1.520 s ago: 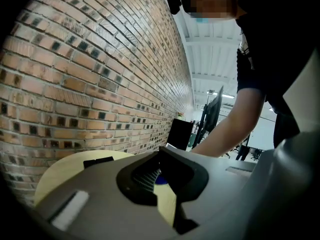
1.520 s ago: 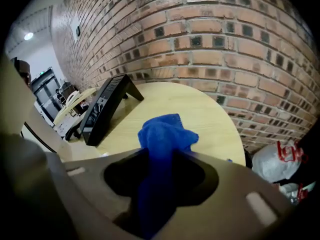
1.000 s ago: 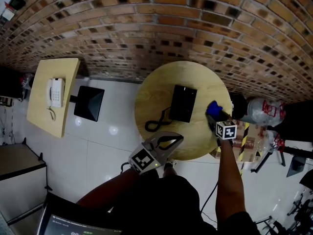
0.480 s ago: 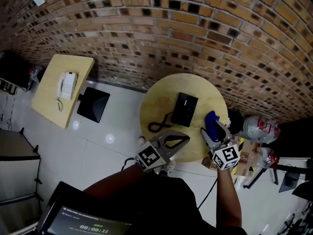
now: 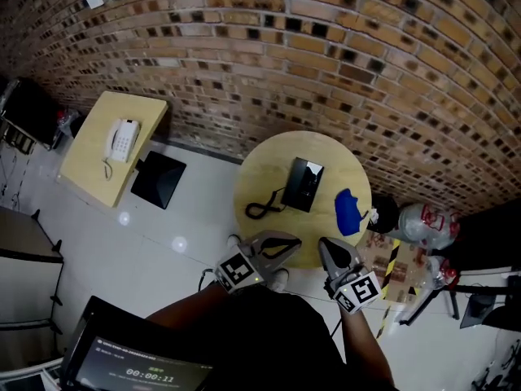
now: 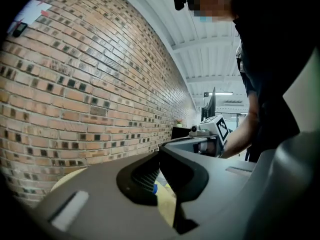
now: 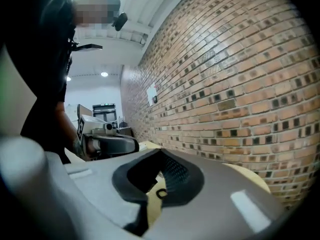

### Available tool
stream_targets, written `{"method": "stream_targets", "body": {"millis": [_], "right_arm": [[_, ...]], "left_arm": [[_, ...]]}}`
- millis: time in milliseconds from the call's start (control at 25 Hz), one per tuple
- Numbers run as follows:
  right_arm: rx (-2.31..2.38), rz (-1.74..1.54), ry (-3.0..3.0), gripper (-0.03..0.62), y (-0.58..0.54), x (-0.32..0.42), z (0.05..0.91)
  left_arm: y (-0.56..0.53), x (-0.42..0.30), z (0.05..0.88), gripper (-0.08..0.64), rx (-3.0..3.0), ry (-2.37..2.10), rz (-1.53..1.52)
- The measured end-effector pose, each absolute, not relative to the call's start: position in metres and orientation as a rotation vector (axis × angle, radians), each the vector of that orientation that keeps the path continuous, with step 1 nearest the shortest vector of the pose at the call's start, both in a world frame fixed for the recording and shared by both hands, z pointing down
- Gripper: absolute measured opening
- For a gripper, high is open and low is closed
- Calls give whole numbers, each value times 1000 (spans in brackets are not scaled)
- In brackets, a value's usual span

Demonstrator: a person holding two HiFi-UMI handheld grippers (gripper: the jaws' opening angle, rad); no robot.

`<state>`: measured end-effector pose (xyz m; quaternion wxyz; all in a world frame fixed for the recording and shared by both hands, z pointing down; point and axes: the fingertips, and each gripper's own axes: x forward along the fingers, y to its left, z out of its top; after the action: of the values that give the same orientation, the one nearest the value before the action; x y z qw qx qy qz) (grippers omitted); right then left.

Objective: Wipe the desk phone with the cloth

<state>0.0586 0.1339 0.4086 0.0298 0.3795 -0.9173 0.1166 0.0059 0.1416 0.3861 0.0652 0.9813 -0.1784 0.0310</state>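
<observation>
The black desk phone lies on the round wooden table, its coiled cord trailing to the left. A blue cloth lies loose on the table to the phone's right. My right gripper hovers at the table's near edge, below the cloth and apart from it. Its jaws are closing together with nothing between them. My left gripper hangs at the near edge below the cord, shut and empty. Each gripper shows in the other's view: the right gripper and the left gripper.
A brick wall curves behind the table. A square table at left carries a white phone, with a black stand beside it. Bags and clutter sit on the floor at right. A laptop screen is at bottom left.
The right gripper let go of the blue cloth, which now lies on the table. It drew back to the near edge and its jaws came together. The left gripper barely moved.
</observation>
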Motion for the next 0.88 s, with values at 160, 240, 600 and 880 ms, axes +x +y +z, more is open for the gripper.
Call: {"method": "stream_targets", "body": {"millis": [160, 240, 600, 880], "right_arm": [[1050, 272, -2863, 0, 160, 33, 390], [1017, 266, -2870, 0, 167, 27, 385], [1036, 253, -2904, 0, 162, 36, 372], [1037, 256, -2918, 0, 152, 35, 366]], "left_arm": [[154, 1, 380, -12, 2941, -568, 76], [158, 1, 378, -11, 2932, -574, 73], [157, 8, 375, -11, 2934, -590, 84], [150, 10, 369, -12, 2950, -579, 87]]}}
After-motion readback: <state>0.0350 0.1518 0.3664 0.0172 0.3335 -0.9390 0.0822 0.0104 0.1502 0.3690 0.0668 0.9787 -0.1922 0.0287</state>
